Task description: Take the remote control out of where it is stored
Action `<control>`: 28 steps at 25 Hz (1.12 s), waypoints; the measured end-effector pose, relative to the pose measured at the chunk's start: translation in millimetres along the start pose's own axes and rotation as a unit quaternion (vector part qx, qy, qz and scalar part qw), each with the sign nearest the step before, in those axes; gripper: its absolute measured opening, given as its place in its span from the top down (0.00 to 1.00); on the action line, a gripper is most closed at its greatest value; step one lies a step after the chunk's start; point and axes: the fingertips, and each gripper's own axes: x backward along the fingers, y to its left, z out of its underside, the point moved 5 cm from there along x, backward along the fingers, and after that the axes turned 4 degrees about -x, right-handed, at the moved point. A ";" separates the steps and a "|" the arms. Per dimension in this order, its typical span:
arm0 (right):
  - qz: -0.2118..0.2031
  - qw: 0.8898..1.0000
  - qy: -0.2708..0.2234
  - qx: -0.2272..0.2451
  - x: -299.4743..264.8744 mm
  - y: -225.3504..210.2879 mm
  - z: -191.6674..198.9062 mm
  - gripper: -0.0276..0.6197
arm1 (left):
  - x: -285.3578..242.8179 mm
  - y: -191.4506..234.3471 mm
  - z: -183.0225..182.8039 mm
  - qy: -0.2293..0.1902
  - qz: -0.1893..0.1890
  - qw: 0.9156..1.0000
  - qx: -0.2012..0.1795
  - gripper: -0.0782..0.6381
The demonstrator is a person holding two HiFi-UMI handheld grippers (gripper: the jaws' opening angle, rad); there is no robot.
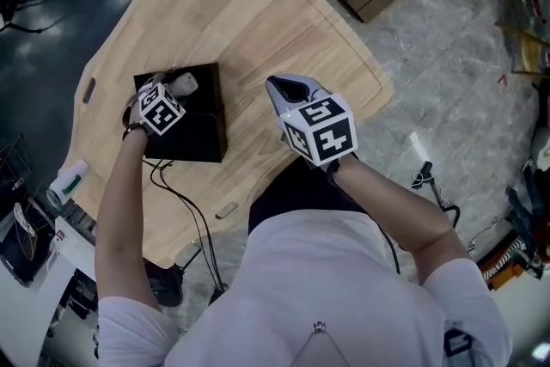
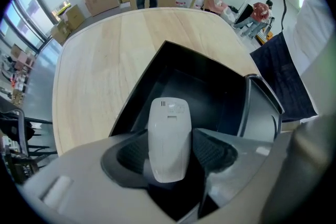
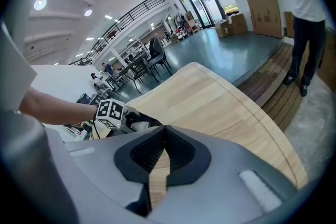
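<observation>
The table (image 1: 258, 21) filled the upper middle of the head view, with the open black box (image 1: 204, 140) left of centre on it. Over the box the left gripper (image 2: 169, 150) had its jaws clamped on the sides of the white remote (image 2: 169, 128), which stuck out beyond them toward the box's dark inside. Whether the remote was clear of the walls could not be told. The right gripper (image 3: 159, 157), right of centre in the head view, was closed on nothing above bare wood. To do this well, I judged, the left should pinch firmly, since the smooth shell could slip, and lift straight until clear of the walls. The right could steady the box if it dragged. The left gripper view showed the grip and the box's hollow, which the head view hid behind the gripper itself. The right gripper view alone showed its shut jaws, and only the head view showed the grippers well apart.
</observation>
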 end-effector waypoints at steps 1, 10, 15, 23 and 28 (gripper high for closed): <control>0.000 1.000 0.000 0.001 -0.2 -0.4 -0.1 0.92 | 2.3 0.1 0.5 -0.003 -0.003 1.000 0.003 0.52; -0.004 1.000 0.000 0.008 -1.3 -0.6 -4.0 0.92 | -5.7 -0.4 -1.4 0.014 -0.018 1.000 -0.017 0.51; -0.001 1.000 0.002 0.000 1.0 -5.3 -3.0 0.92 | -2.9 -1.5 1.4 0.001 -0.017 1.000 0.004 0.51; -0.002 1.000 -0.001 0.004 5.8 -6.4 -10.1 0.92 | 19.7 -5.3 -6.7 -0.027 -0.027 0.999 0.020 0.51; -0.015 0.999 -0.003 0.034 10.0 6.5 -25.6 0.92 | 56.4 -5.0 -12.9 -0.066 -0.069 0.994 0.061 0.51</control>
